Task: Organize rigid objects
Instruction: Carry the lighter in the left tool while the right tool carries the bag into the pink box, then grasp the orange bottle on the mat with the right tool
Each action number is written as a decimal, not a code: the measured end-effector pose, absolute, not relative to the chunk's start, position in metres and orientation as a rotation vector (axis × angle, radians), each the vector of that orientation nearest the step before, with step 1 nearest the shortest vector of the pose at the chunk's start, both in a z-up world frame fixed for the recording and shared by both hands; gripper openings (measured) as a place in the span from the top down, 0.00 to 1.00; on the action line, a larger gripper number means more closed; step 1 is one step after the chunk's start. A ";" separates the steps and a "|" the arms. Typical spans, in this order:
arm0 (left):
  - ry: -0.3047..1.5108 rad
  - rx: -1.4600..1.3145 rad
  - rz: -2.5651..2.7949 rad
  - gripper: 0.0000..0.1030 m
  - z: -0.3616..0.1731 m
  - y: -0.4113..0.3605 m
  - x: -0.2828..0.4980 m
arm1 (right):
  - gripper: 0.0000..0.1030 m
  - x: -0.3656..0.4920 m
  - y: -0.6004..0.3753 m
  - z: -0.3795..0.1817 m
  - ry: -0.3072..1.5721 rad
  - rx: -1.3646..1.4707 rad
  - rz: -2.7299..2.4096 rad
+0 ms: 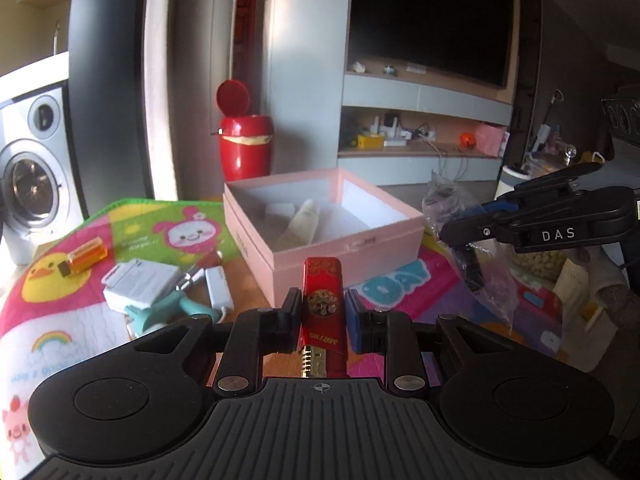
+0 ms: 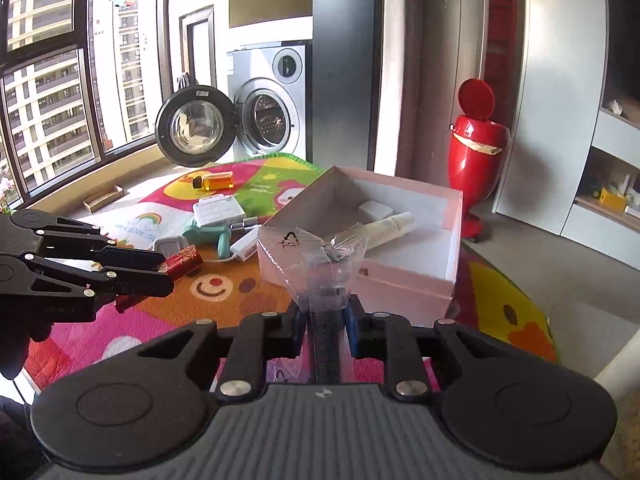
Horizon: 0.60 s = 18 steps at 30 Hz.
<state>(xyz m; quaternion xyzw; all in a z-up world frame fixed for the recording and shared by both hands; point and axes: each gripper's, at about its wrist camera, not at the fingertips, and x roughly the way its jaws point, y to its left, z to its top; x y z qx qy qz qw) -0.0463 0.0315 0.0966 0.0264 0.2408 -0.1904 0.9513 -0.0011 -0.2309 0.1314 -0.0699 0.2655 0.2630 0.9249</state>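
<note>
Left gripper [image 1: 322,312] clamped on red case [image 1: 323,300], box [image 1: 348,256] dead ahead at 12 o'clock. Right gripper [image 2: 324,312] clamped on bagged strap [image 2: 326,276], box [image 2: 400,280] at 1 o'clock. Risk: slick bag slips from the jaws, or both grippers converge over the box and collide.

Dark strap [image 2: 328,336] blurred behind its clear plastic bag [image 2: 320,264], red case [image 1: 322,312] lower end hidden by gripper body, pink box [image 1: 320,232] contents indistinct
</note>
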 end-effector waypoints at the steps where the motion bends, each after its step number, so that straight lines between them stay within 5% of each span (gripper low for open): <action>1: 0.452 0.046 -0.398 0.74 0.113 0.028 -0.031 | 0.80 0.013 -0.231 0.148 0.514 -0.133 0.524; 6: 0.443 -0.063 -0.398 0.74 0.157 0.010 0.066 | 0.75 0.098 -0.227 0.190 0.518 -0.030 0.439; 8: 0.522 -0.096 -0.388 0.75 0.153 0.003 0.100 | 0.54 0.127 -0.230 0.186 0.549 0.012 0.366; 9: 0.540 -0.109 -0.396 0.75 0.147 0.002 0.109 | 0.51 0.131 -0.231 0.181 0.559 0.015 0.344; 18: 0.509 -0.116 -0.219 0.75 0.077 0.069 0.045 | 0.43 0.074 -0.203 0.103 0.574 -0.249 0.384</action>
